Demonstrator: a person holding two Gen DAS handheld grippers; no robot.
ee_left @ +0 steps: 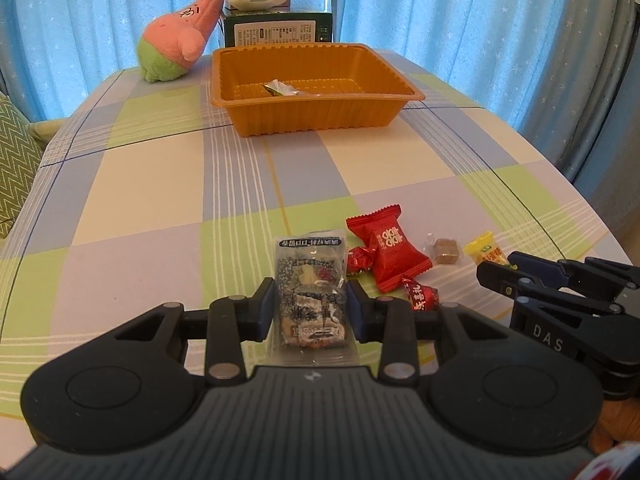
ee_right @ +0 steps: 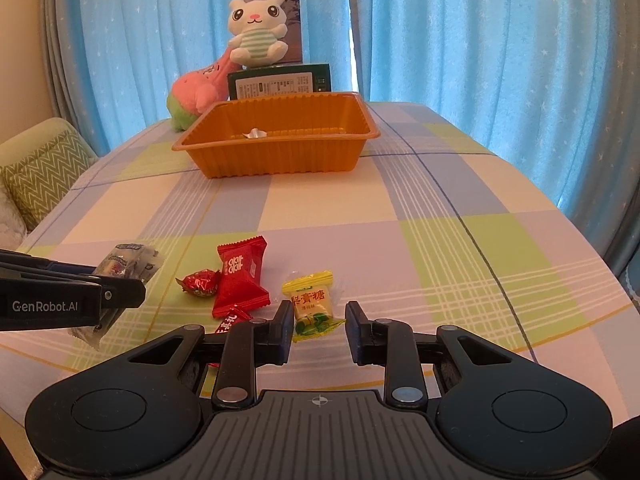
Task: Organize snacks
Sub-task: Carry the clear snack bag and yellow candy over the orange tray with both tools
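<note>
My left gripper is shut on a clear packet with black-and-white print, held a little above the checked tablecloth. The same packet shows at the left gripper's tip in the right wrist view. My right gripper is shut on the near end of a yellow candy that lies on the cloth. A red packet, a red foil candy and another red candy lie between the grippers. A brown cube candy sits beside the yellow candy. The orange tray holds one wrapper.
Behind the tray stand a green box, a pink plush and a white striped plush. Blue curtains close the back. A green zigzag cushion is at the left table edge. Open cloth lies between the snacks and the tray.
</note>
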